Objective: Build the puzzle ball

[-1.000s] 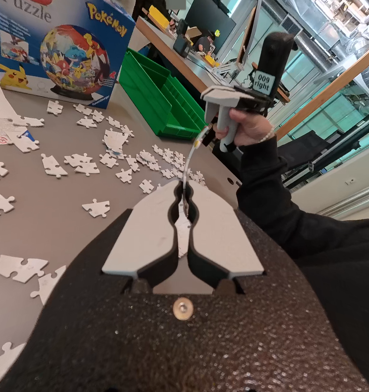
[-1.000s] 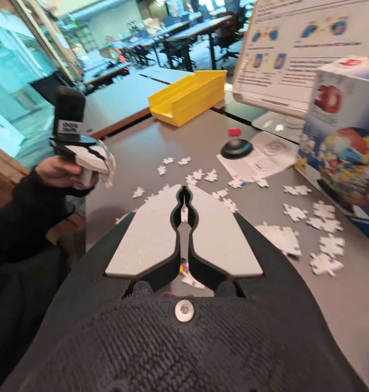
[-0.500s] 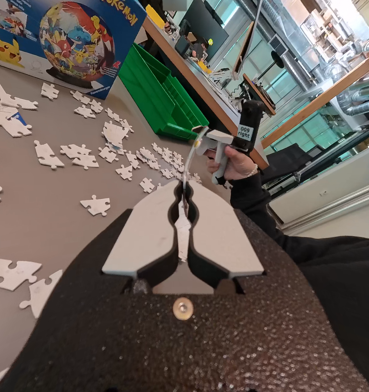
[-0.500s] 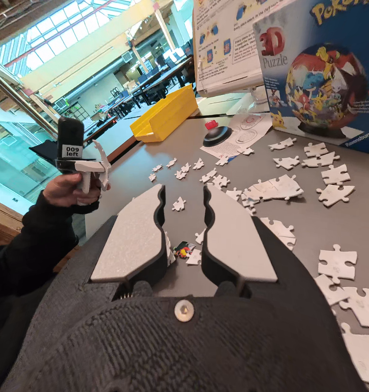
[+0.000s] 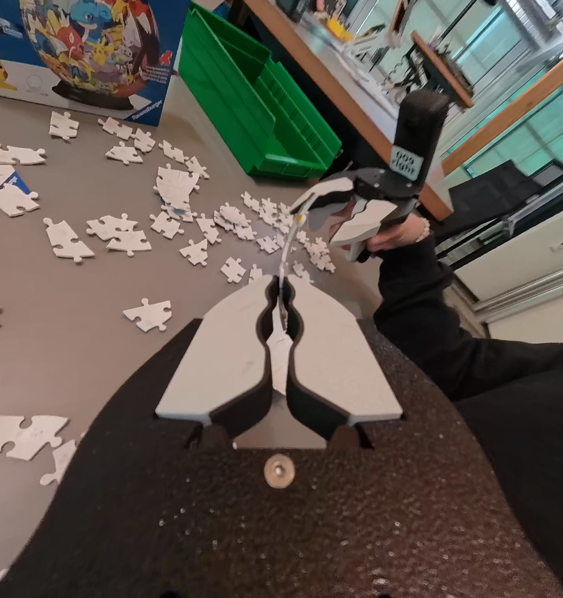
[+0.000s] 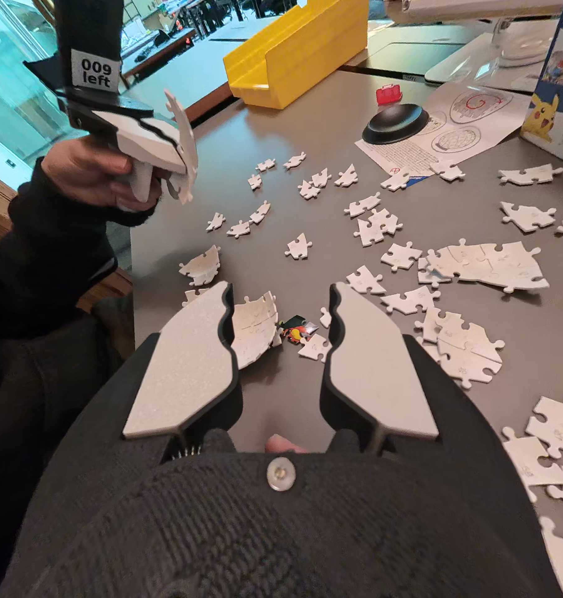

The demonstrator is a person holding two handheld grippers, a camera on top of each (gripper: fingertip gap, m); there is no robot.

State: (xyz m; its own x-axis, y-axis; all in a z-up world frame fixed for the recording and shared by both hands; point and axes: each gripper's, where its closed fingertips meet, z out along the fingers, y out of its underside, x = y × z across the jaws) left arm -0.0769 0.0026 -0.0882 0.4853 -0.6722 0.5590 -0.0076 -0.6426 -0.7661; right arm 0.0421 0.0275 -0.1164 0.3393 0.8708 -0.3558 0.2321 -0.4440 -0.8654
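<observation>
While the left gripper (image 5: pixel 281 284) is clamped, these are the particulars:

Left gripper: its two grey fingers (image 5: pixel 228 352) are pressed nearly together on a curved strip of joined puzzle pieces (image 5: pixel 289 239), held above the table (image 5: pixel 63 323). In the right wrist view it (image 6: pixel 183 161) sits at the upper left, gripped by a hand (image 6: pixel 86 171).
Curved strip, long axis: it runs forward out of the fingertips and bows up toward the right gripper (image 5: pixel 319 207). From the right wrist view the strip (image 6: pixel 183 142) stands roughly upright, on edge, white back facing the camera.
Strip's far end: it reaches the tip of the right gripper's upper finger; whether they touch I cannot tell.
Right gripper: fingers (image 6: pixel 189 362) spread wide with nothing between them, hovering over the table (image 6: pixel 306 129). A hand (image 5: pixel 393 239) in a black sleeve holds it.
Under the right gripper: a curved white section of joined pieces (image 6: pixel 254 326), partly hidden by the left-hand finger, and just beside it one piece lying printed side up (image 6: pixel 297 328).
Loose pieces (image 6: pixel 399 255): scattered white side up across the table, some joined in flat patches (image 6: pixel 487 265).
Puzzle box (image 5: pixel 73 48): upright at the far edge, beside a green bin (image 5: pixel 260 106).
Elsewhere: yellow bin (image 6: pixel 296 55), black round stand (image 6: pixel 396 123) on an instruction sheet (image 6: pixel 461 129).
</observation>
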